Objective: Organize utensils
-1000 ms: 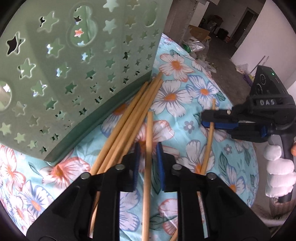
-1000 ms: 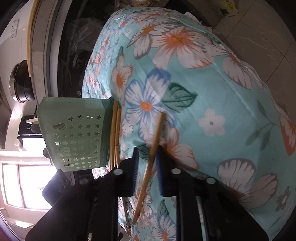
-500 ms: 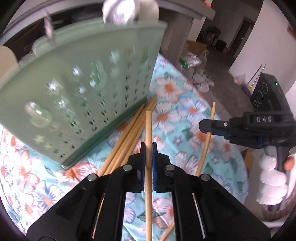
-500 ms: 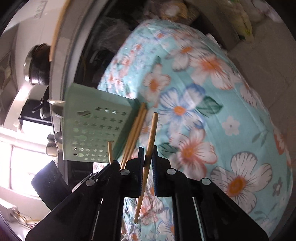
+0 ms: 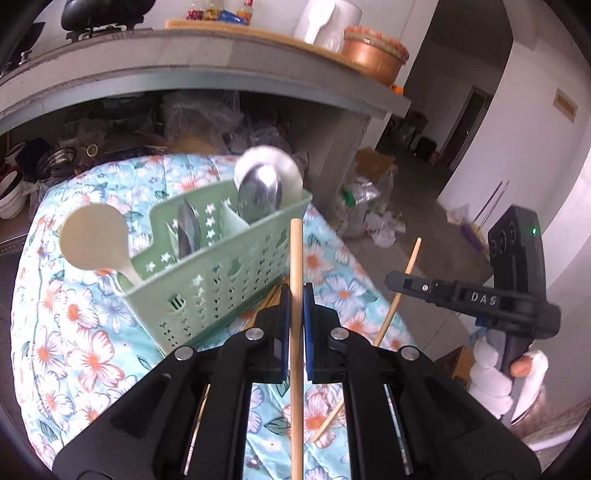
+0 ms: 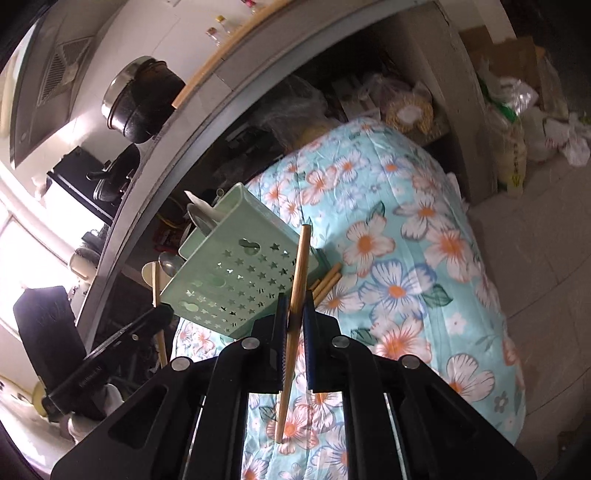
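Note:
My left gripper (image 5: 294, 295) is shut on a wooden chopstick (image 5: 296, 254) that points up past the front wall of the green utensil caddy (image 5: 221, 273). The caddy stands on the floral cloth (image 5: 74, 332) and holds metal spoons (image 5: 258, 188) and a pale flat ladle (image 5: 94, 236). My right gripper (image 6: 294, 306) is shut on a second chopstick (image 6: 301, 269), held tilted in the air over the cloth beside the caddy (image 6: 236, 273). In the left wrist view the right gripper (image 5: 397, 280) shows at the right with its chopstick (image 5: 400, 288). Several loose chopsticks (image 6: 327, 282) lie by the caddy's base.
A stone counter (image 5: 192, 62) overhangs the far side, with a copper pot (image 5: 373, 51) and a white jug (image 5: 325, 22) on top and clutter beneath. A gloved hand (image 5: 495, 380) grips the right handle. Bags (image 6: 517, 110) lie on the floor to the right.
Both grippers have risen off the cloth, each lifting its chopstick. The left jaws closed onto their chopstick early on. The caddy now sits lower and farther away, its open top visible.

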`<state>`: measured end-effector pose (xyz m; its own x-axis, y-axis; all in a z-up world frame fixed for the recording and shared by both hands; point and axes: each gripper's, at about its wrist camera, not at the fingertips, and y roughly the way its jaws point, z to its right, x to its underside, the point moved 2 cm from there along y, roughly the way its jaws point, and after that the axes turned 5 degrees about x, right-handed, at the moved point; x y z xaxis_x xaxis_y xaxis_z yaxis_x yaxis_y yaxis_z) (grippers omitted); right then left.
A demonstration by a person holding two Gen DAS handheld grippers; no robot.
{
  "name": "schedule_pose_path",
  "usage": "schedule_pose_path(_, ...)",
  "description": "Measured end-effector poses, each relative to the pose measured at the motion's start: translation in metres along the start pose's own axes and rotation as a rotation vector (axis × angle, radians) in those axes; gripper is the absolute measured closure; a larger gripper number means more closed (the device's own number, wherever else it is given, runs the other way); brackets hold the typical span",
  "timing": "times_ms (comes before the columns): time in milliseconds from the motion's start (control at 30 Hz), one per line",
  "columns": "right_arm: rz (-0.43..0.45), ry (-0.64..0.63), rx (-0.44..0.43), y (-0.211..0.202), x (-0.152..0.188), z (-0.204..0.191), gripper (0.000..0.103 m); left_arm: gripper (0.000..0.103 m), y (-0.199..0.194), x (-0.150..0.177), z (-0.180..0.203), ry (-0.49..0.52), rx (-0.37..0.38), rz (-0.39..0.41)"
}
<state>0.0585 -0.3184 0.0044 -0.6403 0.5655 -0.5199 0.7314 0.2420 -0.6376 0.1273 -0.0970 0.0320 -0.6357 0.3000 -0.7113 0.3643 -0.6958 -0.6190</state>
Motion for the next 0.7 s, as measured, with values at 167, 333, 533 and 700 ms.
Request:
schedule_pose_path(167,0.025,-0.028,0.000,-0.008,-0.003,-0.006,0.095,0.097,-0.015,-0.009,0.003,-0.006,0.007,0.045)
schedule_pose_path(333,0.037,-0.042,-0.004,-0.014,-0.002,-0.010,0.095,0.097,-0.026,-0.012,0.011,0.009,0.007,0.074)
schedule_pose_path(533,0.050,-0.062,-0.017,-0.018,-0.002,-0.015,0.096,0.097,-0.036,-0.014,0.016,0.022,0.003,0.099)
schedule_pose_path(700,0.062,-0.077,-0.027,-0.021,-0.004,-0.020,0.096,0.097,-0.043,-0.017,0.017,0.027,-0.005,0.115)
